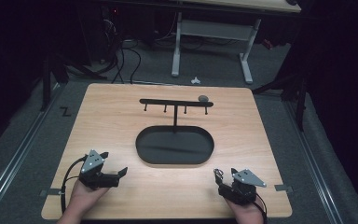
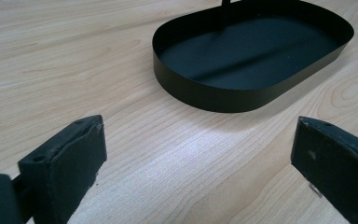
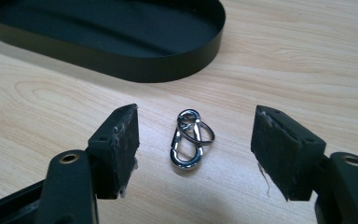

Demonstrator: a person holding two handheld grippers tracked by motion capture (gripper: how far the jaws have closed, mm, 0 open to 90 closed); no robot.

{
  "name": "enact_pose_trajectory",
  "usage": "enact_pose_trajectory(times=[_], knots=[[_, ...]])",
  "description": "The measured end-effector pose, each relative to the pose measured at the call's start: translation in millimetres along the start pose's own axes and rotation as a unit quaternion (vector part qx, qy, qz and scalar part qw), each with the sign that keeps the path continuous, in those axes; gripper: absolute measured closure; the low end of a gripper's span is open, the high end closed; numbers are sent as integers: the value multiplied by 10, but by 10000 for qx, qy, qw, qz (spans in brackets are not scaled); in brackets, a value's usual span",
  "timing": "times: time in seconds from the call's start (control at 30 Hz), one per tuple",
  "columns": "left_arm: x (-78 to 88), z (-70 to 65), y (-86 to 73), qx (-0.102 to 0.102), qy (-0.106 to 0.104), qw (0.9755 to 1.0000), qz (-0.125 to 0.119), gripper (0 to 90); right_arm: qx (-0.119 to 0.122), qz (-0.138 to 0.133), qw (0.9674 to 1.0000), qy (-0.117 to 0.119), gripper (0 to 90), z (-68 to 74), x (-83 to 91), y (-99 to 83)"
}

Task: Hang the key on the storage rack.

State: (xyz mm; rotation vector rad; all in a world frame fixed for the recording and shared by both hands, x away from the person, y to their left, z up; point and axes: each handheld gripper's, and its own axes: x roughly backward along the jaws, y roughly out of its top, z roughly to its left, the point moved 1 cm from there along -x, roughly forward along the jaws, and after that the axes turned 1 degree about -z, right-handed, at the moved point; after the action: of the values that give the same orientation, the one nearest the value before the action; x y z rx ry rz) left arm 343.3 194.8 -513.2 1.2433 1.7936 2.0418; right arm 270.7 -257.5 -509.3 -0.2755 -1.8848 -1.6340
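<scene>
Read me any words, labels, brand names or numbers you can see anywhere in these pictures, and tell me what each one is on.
"Z": a dark mark shaped like that letter on the grey floor, left of the wooden table; it may be tape and no letter at all.
No other text: the black oval tray, the black hook stand, the silver carabiner clip, the left tongs and the right tongs bear no readable print.

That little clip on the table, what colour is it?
Shiny silver clip, clearest in the right gripper view.
</scene>
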Motion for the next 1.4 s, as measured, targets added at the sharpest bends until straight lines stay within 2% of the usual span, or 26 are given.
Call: enact_pose_trajectory(times=[0.3,0.63,0.77,0.87,1.17,1.3,1.33,1.37,1.4], knots=[[-26,-19,-11,-43,-32,10000,28,46,122,436,9990,16,328,31,-12,77],[-15,-17,-13,-37,-46,10000,12,47,12,944,9955,-27,341,-31,29,66],[-23,-22,-1,-14,-64,10000,-22,46,-95,1031,9946,108,375,-27,26,110],[-27,-27,3,-20,-66,10000,-30,46,-67,1039,9945,130,376,-15,21,141],[-36,-43,-2,-42,-143,9999,-8,47,152,1380,9901,190,402,26,-33,245],[-31,-36,-16,-15,-159,9999,13,46,178,1711,9848,261,440,33,-100,269],[-31,-36,-16,-15,-159,9999,13,47,178,1711,9848,261,440,33,-100,269],[-28,-35,-15,-16,-160,9999,7,47,197,1869,9817,303,454,34,-124,288],[-28,-35,-15,-16,-160,9999,7,48,228,1922,9806,307,461,36,-132,297]])
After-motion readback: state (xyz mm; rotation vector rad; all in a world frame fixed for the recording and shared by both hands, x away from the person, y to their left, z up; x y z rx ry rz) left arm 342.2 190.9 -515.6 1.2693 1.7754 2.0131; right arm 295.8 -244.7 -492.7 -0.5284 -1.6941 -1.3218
